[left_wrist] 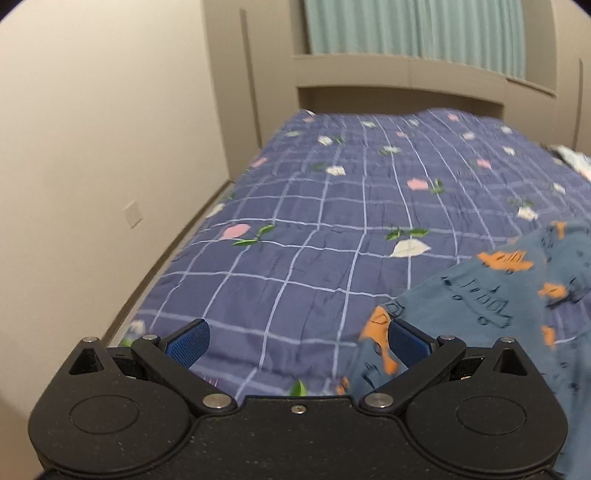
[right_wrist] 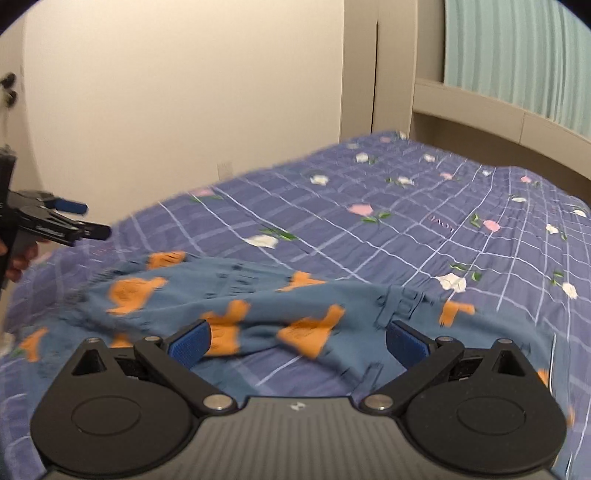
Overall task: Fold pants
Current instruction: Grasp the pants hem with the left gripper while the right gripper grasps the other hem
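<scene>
- The pants [right_wrist: 229, 295], blue with orange shapes, lie rumpled on the bed [right_wrist: 424, 229], on its purple checked cover with pink and white flowers.
- The left tool [left_wrist: 297, 343] is spread wide with nothing between its blue pads [left_wrist: 188, 347]; it hangs over the bed cover at the left edge of the pants [left_wrist: 480, 295]. Its right pad is just beside a fold of the fabric; whether it touches the cloth cannot be told.
- The right tool [right_wrist: 297, 343] is also spread wide, holding nothing, and sits low over the pants, with blue cloth filling the gap between its pads [right_wrist: 190, 345].
- In the right wrist view the left tool [right_wrist: 79, 219] shows at the far left, above the bed's edge, with a hand [right_wrist: 18, 258] on its grip.
- Both views are blurred.
- Behind the bed stand a cream wall [left_wrist: 92, 129], a beige headboard [left_wrist: 399, 94] and a green curtain [left_wrist: 413, 29].
</scene>
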{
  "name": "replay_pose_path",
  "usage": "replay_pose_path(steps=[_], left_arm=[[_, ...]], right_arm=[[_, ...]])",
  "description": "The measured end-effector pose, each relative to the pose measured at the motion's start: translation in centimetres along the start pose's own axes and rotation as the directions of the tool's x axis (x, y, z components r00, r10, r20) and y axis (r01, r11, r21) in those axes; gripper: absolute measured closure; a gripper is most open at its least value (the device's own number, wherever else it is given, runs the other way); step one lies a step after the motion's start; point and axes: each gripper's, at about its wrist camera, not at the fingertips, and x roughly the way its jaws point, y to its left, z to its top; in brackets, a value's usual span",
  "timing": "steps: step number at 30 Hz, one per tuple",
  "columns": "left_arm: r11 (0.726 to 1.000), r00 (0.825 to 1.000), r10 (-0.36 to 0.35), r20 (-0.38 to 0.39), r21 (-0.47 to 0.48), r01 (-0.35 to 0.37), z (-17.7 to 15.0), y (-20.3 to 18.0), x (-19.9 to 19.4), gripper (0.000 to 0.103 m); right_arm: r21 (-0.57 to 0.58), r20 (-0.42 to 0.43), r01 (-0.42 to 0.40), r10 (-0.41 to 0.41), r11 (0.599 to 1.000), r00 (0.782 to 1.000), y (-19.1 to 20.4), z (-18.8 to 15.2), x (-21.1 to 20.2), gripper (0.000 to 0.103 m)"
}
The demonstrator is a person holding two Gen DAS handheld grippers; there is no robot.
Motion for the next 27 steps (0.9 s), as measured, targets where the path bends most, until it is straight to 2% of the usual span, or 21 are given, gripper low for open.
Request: replay_pose_path(steps=[2,4,6,10,14,17,18,21,23,25,27], left_arm=[[0.999,0.999,-0.046,-0.012,0.025,0.046,0.5,0.3,1.9,0.0],[0.991,0.992,-0.126,-0.033,0.04,0.127,1.0,0.5,3.7,0.0],[0.977,0.978,-0.205,-0.043,0.041,0.207,1.5,0.8,5.3,0.0],[0.946,0.945,-0.32,-0.065,0.04,0.323,2.3,0.2,7.9,0.001],[0.904,0.899,-0.42,-0.124,0.036,0.427,3.3,-0.3,10.7,0.001],[0.867,0.85,-0.491,-0.19,-0.016,0.498,3.9,0.0,12.6,0.007],[0.852,0.829,-0.517,-0.213,-0.043,0.521,4.0,0.2,13.1,0.008],[0.818,0.781,-0.572,-0.252,-0.099,0.567,4.0,0.7,13.9,0.022],[0.793,0.748,-0.605,-0.272,-0.117,0.598,4.0,1.0,14.2,0.037],[0.781,0.724,-0.618,-0.306,-0.137,0.609,4.1,1.0,14.7,0.039],[0.773,0.711,-0.628,-0.317,-0.149,0.617,4.2,1.1,14.8,0.039]], right_arm=[[-0.034,-0.065,-0.024,0.022,0.999,0.998,-1.0,1.4,2.8,0.0],[-0.059,-0.103,-0.055,0.048,0.997,0.993,-1.7,2.5,5.0,0.0],[-0.071,-0.123,-0.073,0.064,0.995,0.99,-2.2,3.4,6.9,0.0],[-0.116,-0.187,-0.115,0.092,0.987,0.978,-3.0,5.2,11.2,0.0],[-0.116,-0.237,-0.165,0.134,0.979,0.962,-3.8,6.0,14.6,0.001],[-0.082,-0.265,-0.203,0.175,0.976,0.948,-4.7,6.4,16.4,0.008],[-0.077,-0.269,-0.213,0.185,0.974,0.945,-4.9,6.5,16.7,0.009],[-0.083,-0.279,-0.22,0.19,0.972,0.941,-4.9,6.6,17.5,0.014],[-0.1,-0.293,-0.217,0.18,0.971,0.939,-4.6,6.5,17.9,0.014],[-0.122,-0.313,-0.208,0.161,0.97,0.936,-4.1,6.3,18.2,0.014],[-0.136,-0.323,-0.213,0.16,0.968,0.933,-3.7,6.1,18.3,0.019]])
